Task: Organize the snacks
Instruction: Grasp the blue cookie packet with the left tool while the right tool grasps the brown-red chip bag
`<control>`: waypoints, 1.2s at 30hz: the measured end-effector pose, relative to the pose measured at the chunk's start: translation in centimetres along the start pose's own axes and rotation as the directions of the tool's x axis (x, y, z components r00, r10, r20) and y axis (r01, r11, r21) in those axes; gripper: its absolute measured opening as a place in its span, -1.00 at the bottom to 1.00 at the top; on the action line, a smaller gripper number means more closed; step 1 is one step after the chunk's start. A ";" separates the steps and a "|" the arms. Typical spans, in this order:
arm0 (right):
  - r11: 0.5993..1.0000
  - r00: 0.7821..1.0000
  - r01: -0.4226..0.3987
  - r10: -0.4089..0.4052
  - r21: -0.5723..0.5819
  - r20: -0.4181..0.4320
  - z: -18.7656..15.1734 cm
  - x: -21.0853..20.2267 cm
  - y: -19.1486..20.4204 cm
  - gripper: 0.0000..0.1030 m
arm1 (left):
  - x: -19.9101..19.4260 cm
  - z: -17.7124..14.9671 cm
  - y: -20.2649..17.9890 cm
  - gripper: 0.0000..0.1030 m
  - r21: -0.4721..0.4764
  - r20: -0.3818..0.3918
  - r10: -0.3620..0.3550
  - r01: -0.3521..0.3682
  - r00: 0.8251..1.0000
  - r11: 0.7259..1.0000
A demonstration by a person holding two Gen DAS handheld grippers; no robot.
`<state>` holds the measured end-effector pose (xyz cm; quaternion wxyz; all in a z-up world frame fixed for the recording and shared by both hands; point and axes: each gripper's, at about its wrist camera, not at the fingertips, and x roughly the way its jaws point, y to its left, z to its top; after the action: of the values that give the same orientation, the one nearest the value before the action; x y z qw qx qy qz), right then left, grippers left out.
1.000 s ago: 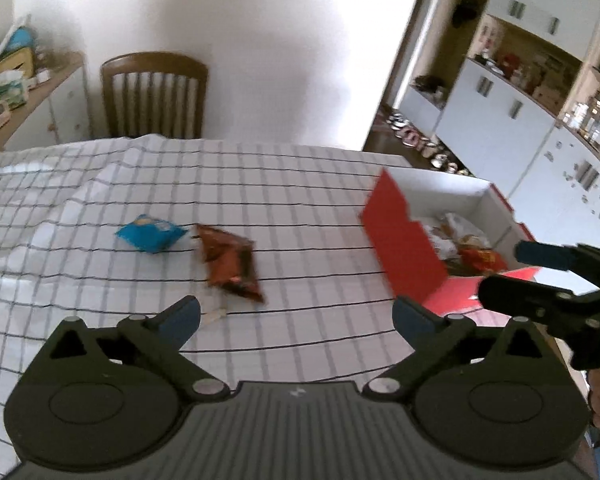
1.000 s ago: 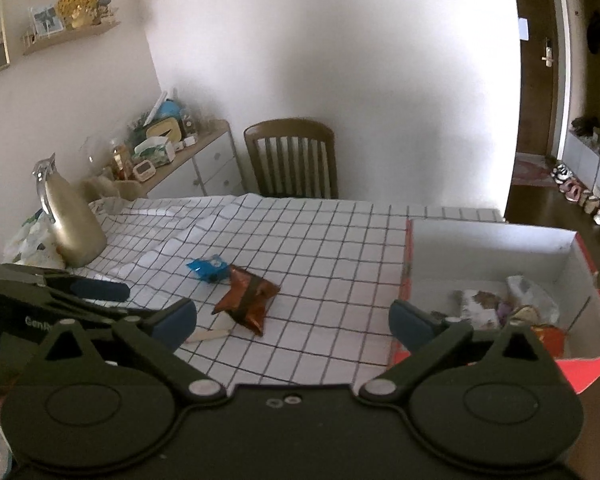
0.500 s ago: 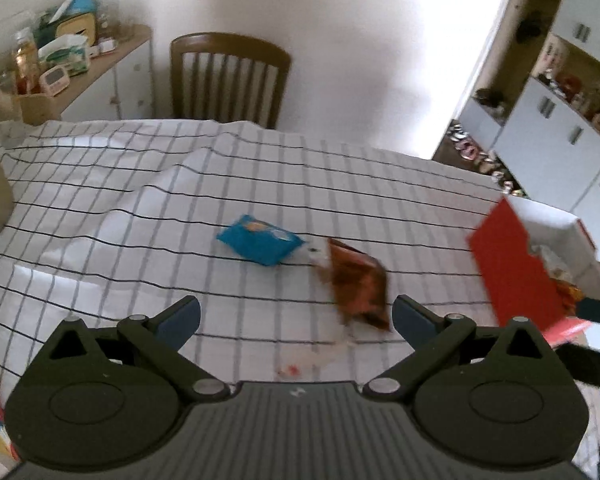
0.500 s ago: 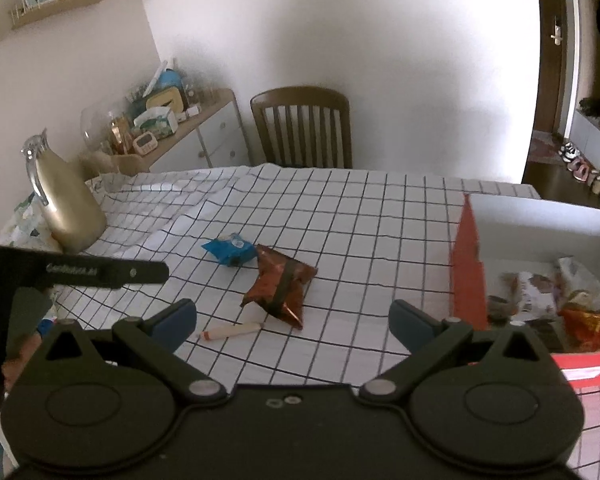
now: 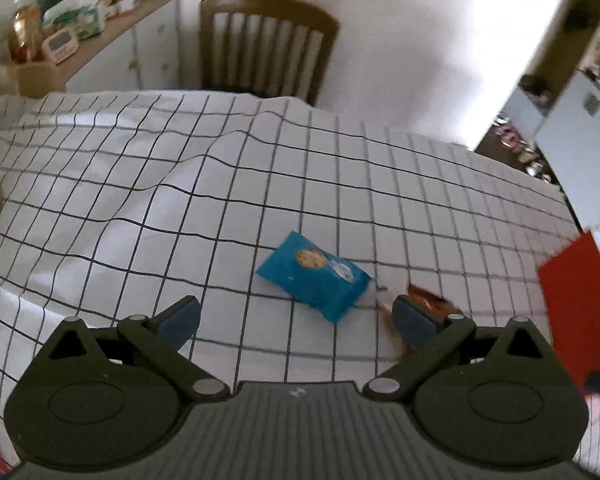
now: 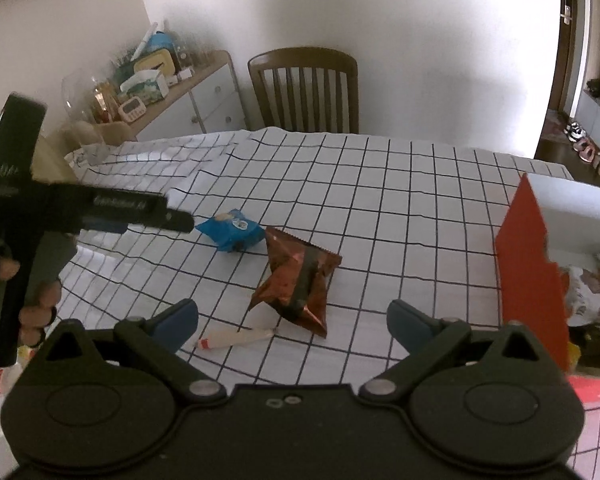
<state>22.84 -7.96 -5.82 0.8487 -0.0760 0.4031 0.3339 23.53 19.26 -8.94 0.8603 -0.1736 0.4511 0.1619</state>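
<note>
A blue snack packet (image 5: 315,274) (image 6: 231,234) lies on the checked tablecloth, just ahead of my open left gripper (image 5: 296,318), slightly right of its centre. A brown-red foil packet (image 6: 298,283) lies right of it; in the left wrist view only its corner (image 5: 427,303) shows behind the right fingertip. A thin white stick with a red end (image 6: 236,337) lies near the foil packet, in front of my open right gripper (image 6: 292,318). The red-and-white box (image 6: 532,280) with several snacks inside stands at the right. My left gripper's body (image 6: 100,210) reaches in from the left.
A wooden chair (image 6: 306,88) stands at the table's far side. A white sideboard (image 6: 180,96) with jars and boxes is at the back left. The cloth is rumpled at the far left (image 5: 148,176). A hand (image 6: 32,300) holds the left gripper's handle.
My left gripper has swung left and come closer to the blue packet, which now sits just ahead of its fingers. The right gripper has moved nearer the foil packet. Both stayed open.
</note>
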 end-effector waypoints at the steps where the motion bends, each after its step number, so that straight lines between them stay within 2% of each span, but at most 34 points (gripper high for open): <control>1: 1.000 1.000 0.003 -0.003 0.001 -0.006 0.2 0.6 0.1 0.95 | 0.6 0.4 -0.1 0.99 -0.013 -0.014 0.004 -0.004 1.000 1.000; 7: 0.999 0.999 0.028 -0.029 -0.024 -0.024 1.1 3.3 0.6 0.92 | 4.3 2.1 -0.6 0.99 -0.095 -0.094 0.041 -0.050 0.995 0.994; 11: 0.999 0.998 0.047 -0.047 0.006 -0.049 1.5 5.1 0.4 0.88 | 6.6 2.9 -0.4 0.99 -0.164 -0.146 0.038 -0.062 0.989 0.984; 18: 0.996 0.994 0.068 -0.063 0.052 -0.091 2.0 8.2 -0.6 0.83 | 9.0 3.7 0.3 0.99 -0.280 -0.183 0.035 -0.086 0.982 0.956; 27: 0.987 0.986 0.085 -0.064 0.134 -0.154 2.1 11.3 -1.8 0.66 | 10.9 3.5 -0.2 0.98 -0.330 -0.223 0.081 -0.153 0.971 0.931; 33: 0.980 0.986 0.097 -0.070 0.175 -0.153 2.0 12.4 -2.2 0.66 | 10.6 3.2 -0.9 0.97 -0.322 -0.197 0.103 -0.164 0.975 0.932; 36: 0.975 0.987 0.085 -0.055 0.204 -0.151 1.7 12.6 -2.3 0.56 | 10.5 3.1 -1.4 0.81 -0.314 -0.193 0.110 -0.168 0.975 0.934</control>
<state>31.07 -2.66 -14.23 0.8319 -0.0243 0.4934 0.2530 31.98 20.70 -15.80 0.7635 -0.2955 0.5015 0.2798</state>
